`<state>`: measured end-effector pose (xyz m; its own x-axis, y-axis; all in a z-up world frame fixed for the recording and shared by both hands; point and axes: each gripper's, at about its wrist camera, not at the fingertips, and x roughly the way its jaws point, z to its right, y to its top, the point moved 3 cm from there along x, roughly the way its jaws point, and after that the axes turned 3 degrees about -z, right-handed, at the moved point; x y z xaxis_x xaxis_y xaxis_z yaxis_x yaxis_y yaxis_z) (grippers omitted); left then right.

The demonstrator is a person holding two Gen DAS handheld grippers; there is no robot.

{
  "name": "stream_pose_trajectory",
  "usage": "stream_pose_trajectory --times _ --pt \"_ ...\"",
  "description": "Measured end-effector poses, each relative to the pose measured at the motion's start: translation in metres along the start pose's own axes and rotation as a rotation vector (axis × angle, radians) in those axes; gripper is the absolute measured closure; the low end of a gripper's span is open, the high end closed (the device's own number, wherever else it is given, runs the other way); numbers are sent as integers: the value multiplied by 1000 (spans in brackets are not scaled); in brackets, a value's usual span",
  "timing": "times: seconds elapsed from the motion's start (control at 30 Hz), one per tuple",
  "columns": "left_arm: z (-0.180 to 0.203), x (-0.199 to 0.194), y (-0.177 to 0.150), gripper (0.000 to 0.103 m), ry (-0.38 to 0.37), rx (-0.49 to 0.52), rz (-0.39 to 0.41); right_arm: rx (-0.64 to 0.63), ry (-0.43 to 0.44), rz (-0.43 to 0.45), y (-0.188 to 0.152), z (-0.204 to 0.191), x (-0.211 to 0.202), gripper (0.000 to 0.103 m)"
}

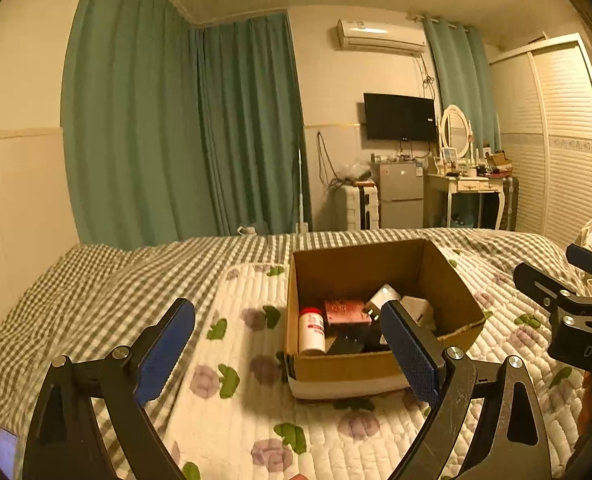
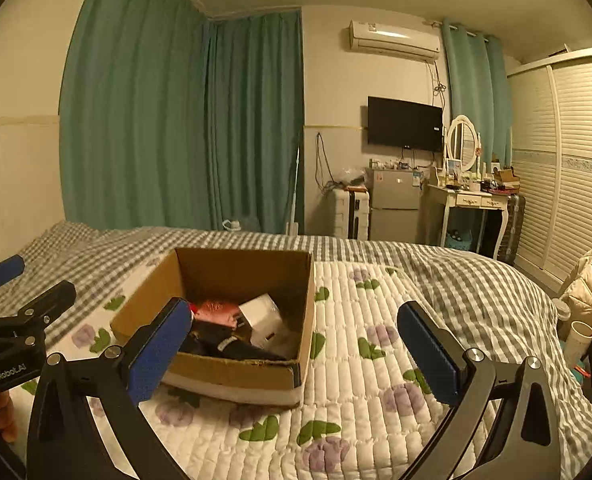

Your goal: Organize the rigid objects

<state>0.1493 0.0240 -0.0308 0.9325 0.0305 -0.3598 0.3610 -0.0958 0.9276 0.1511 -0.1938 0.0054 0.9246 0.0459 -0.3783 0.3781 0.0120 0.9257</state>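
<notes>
An open cardboard box (image 1: 452,280) stands on the quilted bed; it also shows in the right wrist view (image 2: 143,304). Inside lie a white bottle with a red cap (image 1: 311,330), a pink-red box (image 1: 346,312), a white plug-like block (image 1: 384,298) and dark items (image 2: 231,346). My left gripper (image 1: 287,356) is open and empty, held just in front of the box. My right gripper (image 2: 296,356) is open and empty, to the right of the box's front corner. Each gripper shows at the edge of the other's view.
The floral quilt (image 2: 360,392) lies over a grey checked bedspread (image 1: 95,280). A white paper cup (image 2: 578,340) and a cream jacket (image 2: 588,280) sit at the bed's right edge. Beyond the bed stand green curtains, a small fridge (image 2: 394,204), a dressing table and a wardrobe.
</notes>
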Motion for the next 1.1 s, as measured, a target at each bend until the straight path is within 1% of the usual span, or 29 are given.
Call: stream_pose_trajectory --times 0.1,0.17,0.27,0.6,0.77,1.1 --pt "1 0 -4 7 1 6 0 -3 -8 -12 -4 0 5 0" --pt "1 1 -5 7 -8 -8 -8 -3 -11 -22 -6 1 7 0" --pt "-4 1 -6 7 -9 -29 -9 -7 -19 -25 -8 2 7 0" --pt "-6 1 -5 7 -12 -32 -9 -23 -29 -34 -10 -1 9 0" --pt "-8 2 -6 7 -19 -43 -24 -22 -27 -35 -11 0 9 0" --pt "-5 6 -10 7 -28 -30 -40 -17 -33 -50 -11 2 12 0"
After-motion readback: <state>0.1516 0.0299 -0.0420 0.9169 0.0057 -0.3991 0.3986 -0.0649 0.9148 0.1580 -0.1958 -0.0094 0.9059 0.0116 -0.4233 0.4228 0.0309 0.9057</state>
